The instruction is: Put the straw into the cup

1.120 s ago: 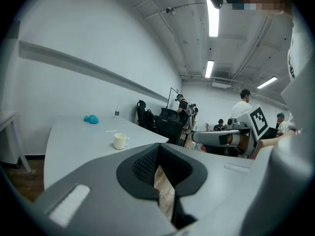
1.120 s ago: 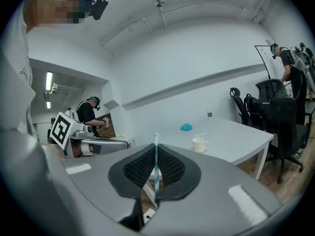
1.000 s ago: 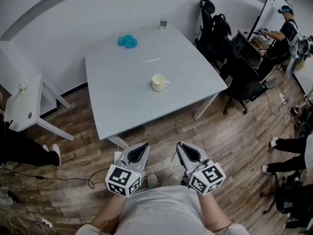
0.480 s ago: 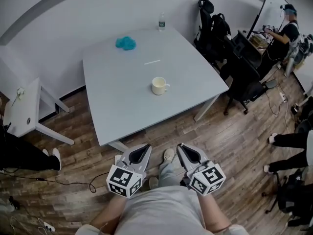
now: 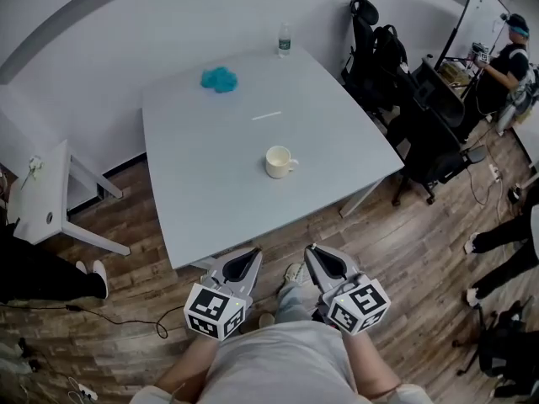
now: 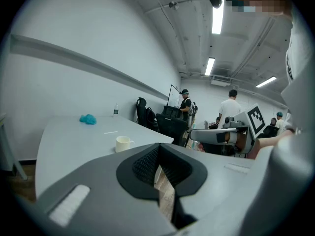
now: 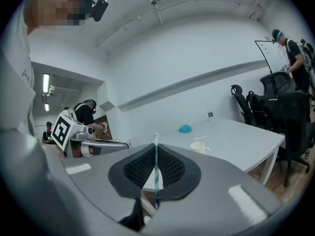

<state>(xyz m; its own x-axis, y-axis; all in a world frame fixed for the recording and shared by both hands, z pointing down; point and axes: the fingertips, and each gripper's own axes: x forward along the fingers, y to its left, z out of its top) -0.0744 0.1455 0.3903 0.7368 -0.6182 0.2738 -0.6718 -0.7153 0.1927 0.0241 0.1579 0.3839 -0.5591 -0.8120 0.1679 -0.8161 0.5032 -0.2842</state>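
A cream cup [image 5: 277,162] with a handle stands near the middle of the grey table [image 5: 194,183]. A thin white stick [image 5: 267,115], perhaps a straw, lies flat on the table beyond it. My right gripper [image 7: 156,149] is shut on a teal-and-white striped straw [image 7: 156,163] that stands upright between its pads. In the head view that gripper [image 5: 312,251] is low over the floor, short of the table's near edge. My left gripper [image 5: 249,252] is beside it, shut and empty [image 6: 158,147]. The cup [image 7: 199,147] is well ahead of both.
A blue crumpled thing [image 5: 219,79] and a water bottle [image 5: 284,38] sit at the table's far side. Black office chairs [image 5: 421,133] stand to the right, a small white side table [image 5: 42,188] to the left. People stand at the right edge.
The view has shifted slightly and the table sits a little nearer and lower in the frame. One of the person's feet now shows between the grippers. Both grippers keep their pose.
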